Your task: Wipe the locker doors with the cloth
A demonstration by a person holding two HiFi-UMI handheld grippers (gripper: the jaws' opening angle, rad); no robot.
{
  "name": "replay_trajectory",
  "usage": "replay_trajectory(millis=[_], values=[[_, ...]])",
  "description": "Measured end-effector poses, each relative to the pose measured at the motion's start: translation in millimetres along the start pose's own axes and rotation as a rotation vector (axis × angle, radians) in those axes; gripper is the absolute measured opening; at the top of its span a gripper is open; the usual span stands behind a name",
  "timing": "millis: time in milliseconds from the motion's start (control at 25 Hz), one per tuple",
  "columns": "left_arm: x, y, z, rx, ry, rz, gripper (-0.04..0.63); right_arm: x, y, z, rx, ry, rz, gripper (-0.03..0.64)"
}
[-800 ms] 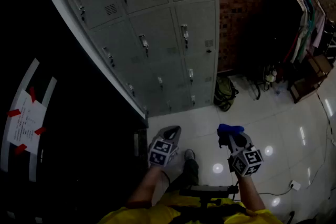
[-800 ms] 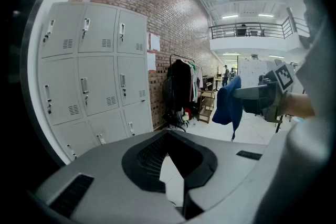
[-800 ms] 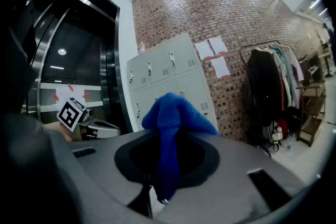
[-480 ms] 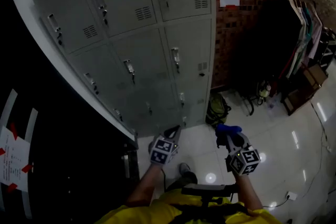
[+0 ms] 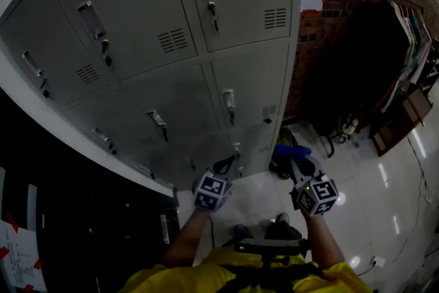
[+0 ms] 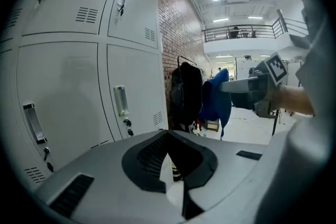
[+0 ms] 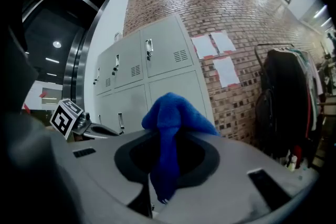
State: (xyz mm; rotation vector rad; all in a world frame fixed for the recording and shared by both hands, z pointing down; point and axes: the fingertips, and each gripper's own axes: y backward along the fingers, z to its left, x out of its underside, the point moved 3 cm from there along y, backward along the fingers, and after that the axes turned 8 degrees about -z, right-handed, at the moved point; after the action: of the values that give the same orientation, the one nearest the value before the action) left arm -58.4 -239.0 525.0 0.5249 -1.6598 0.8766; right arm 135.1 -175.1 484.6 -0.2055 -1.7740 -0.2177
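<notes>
Head view first: standing close in front of the grey lockers (image 5: 171, 44), with the left claw (image 5: 226, 165) and right claw (image 5: 291, 156) both held low, just short of the bottom row of doors and seemingly touching none of them. Blue cloth (image 5: 289, 149) bunched at the tip of the right claw, near the right edge of the locker bank, next to the brick wall (image 5: 329, 24). Left gripper view: pressed together at the tips, nothing pinched, aimed along the door fronts with a door handle (image 6: 121, 100) off to the left. Also catches the cloth hanging from the other claw, clear of the doors. Right gripper view: clamped on the cloth, with a fat fold sticking up past the tips and a tail dangling down through the gap. Lockers some way ahead, no contact. So, reckon this is the approach step, with the wiping itself not yet begun. Next move probably calls for pushing the right claw forward to land that bunched fold flat on a door face, then sweeping across while dodging the handles and vent slots to avoid snagging. Might want more cloth exposed too, given such a small wad past the tips. Left claw likely just along for the ride, or handy for steadying a door.
</notes>
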Motion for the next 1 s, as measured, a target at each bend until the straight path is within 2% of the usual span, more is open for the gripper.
replay_trajectory(millis=[320, 480, 680, 800, 1000], values=[[-26.7, -10.0, 60.5, -0.197, 0.017, -0.018, 0.003, -21.3, -127.8, 16.3, -0.261, 0.000, -0.015, 0.066], [-33.0, -18.5, 77.2, -0.265, 0.025, -0.018, 0.003, -71.4, -185.9, 36.1, -0.369, 0.026, -0.105, 0.066], [-42.8, -33.3, 79.7, -0.286, 0.029, -0.024, 0.003, -134.1, -254.3, 82.0, -0.494, 0.113, -0.157, 0.066], [-44.3, -38.8, 82.3, -0.299, 0.033, -0.022, 0.003, -145.1, -289.1, 89.3, -0.493, 0.151, -0.148, 0.066], [-28.4, -39.5, 79.2, -0.301, 0.057, 0.007, 0.003, -132.7, -290.8, 83.6, -0.506, 0.176, -0.169, 0.066]])
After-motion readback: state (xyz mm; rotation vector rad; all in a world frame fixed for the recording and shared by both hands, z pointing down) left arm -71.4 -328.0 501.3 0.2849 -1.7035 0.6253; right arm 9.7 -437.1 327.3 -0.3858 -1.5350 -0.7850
